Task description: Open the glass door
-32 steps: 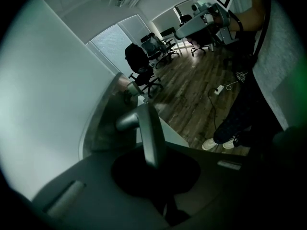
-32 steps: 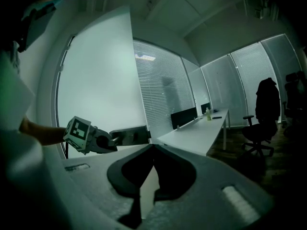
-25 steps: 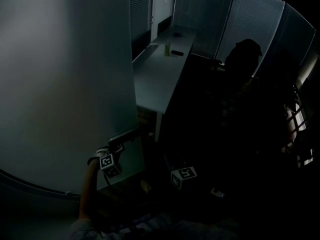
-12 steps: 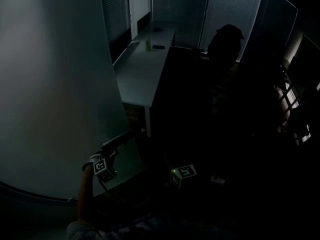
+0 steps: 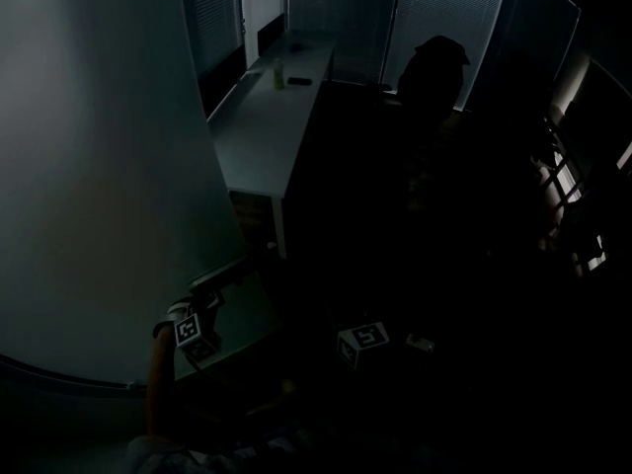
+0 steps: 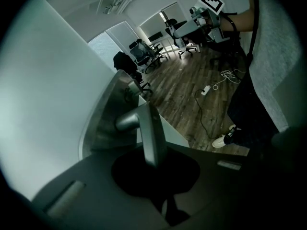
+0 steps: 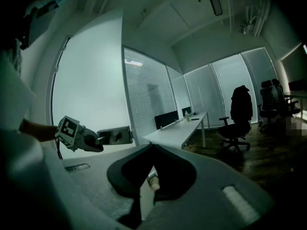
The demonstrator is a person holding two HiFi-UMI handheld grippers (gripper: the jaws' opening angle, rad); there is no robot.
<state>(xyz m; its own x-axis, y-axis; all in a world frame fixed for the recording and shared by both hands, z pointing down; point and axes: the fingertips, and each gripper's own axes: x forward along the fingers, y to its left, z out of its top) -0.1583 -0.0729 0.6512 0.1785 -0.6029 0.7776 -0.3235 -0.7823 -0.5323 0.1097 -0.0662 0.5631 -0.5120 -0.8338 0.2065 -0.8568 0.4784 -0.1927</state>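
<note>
Glass door [image 5: 99, 166]: one frosted panel, filling the left of the head view, its free edge standing near the desk.
Door handle [image 6: 149, 128]: one metal lever on that edge, lying between the left jaws.
Left gripper [image 6: 152, 152]: fingers pinching the lever.
Right gripper [image 7: 152, 147]: fingers pressing together on nothing, hanging well apart from the door.
Desk [image 5: 259, 126]: one white top, carrying one bottle [image 5: 277, 72].
Left gripper view only: wood floor [image 6: 192, 95], with one white cable [image 6: 218, 84] trailing across it; the head view is too dark for either.
Markings: square black-and-white codes showing on each marker cube [image 5: 362, 341].
</note>
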